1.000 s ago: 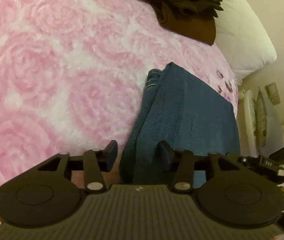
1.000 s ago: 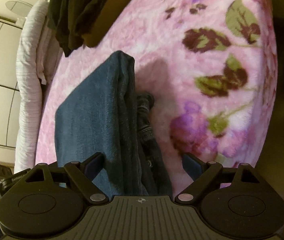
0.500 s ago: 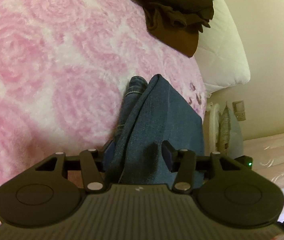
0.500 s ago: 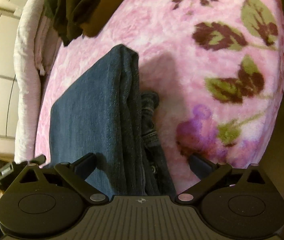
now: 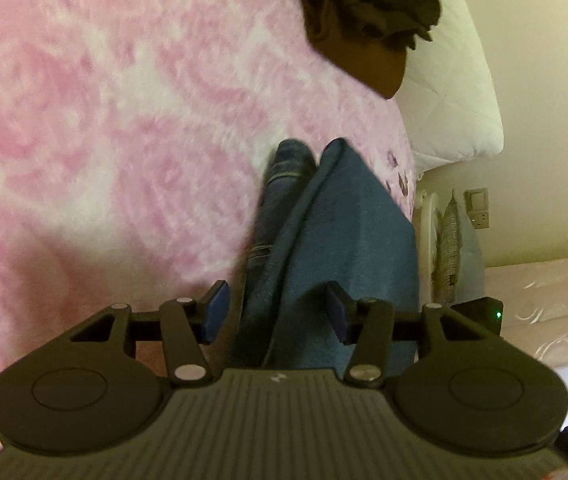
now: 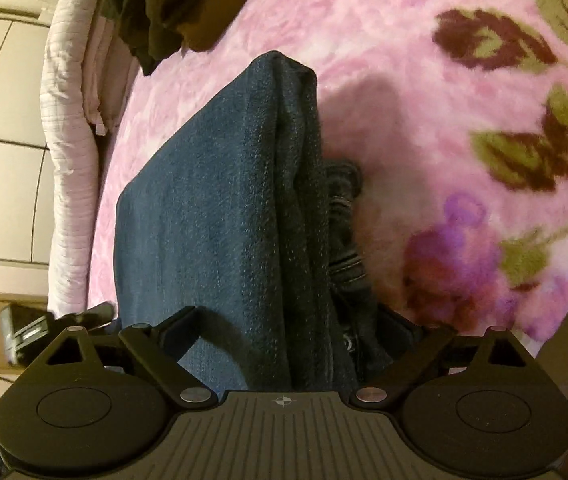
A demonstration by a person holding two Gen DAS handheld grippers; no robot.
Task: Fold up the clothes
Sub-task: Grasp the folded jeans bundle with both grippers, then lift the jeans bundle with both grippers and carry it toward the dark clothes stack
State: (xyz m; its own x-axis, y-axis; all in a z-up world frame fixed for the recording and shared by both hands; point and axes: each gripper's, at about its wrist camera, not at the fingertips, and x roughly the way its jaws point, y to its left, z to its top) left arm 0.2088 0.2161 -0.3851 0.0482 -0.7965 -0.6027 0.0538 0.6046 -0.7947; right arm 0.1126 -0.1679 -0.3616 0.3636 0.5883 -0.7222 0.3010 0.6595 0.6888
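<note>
Firstly, in the left wrist view, the jeans [image 5: 336,248] lie on a pink blanket [image 5: 103,120], folded into a long blue strip that runs from 6 o'clock up to about 12 o'clock of the frame's middle. A stitched hem shows at the far end, beside a raised fold ridge. The left gripper [image 5: 275,312] has its fingers [image 5: 215,312] apart, one on each side of the near end of the denim; whether the pads touch the cloth cannot be told. Open blanket spreads toward 9 and 10 o'clock. At 1 o'clock a heap of dark clothes [image 5: 364,12] rests by a white pillow [image 5: 452,92], and the bed edge falls away at 3 o'clock, with a wall behind.

Next, in the right wrist view, the jeans [image 6: 211,220] fill the centre, a broad flat panel at 9 o'clock and bunched darker layers with seams toward 3 o'clock. The far end peaks near 12 o'clock. The right gripper [image 6: 288,328] is spread wide, its fingers [image 6: 177,330] straddling the near end of the denim without closing on it. Flowered pink blanket [image 6: 444,100] lies free toward 1 to 3 o'clock, ending at the bed's edge at the far right. The dark clothes [image 6: 151,4] sit at 11 o'clock, next to a white quilt [image 6: 67,128] along the 9 o'clock side.
</note>
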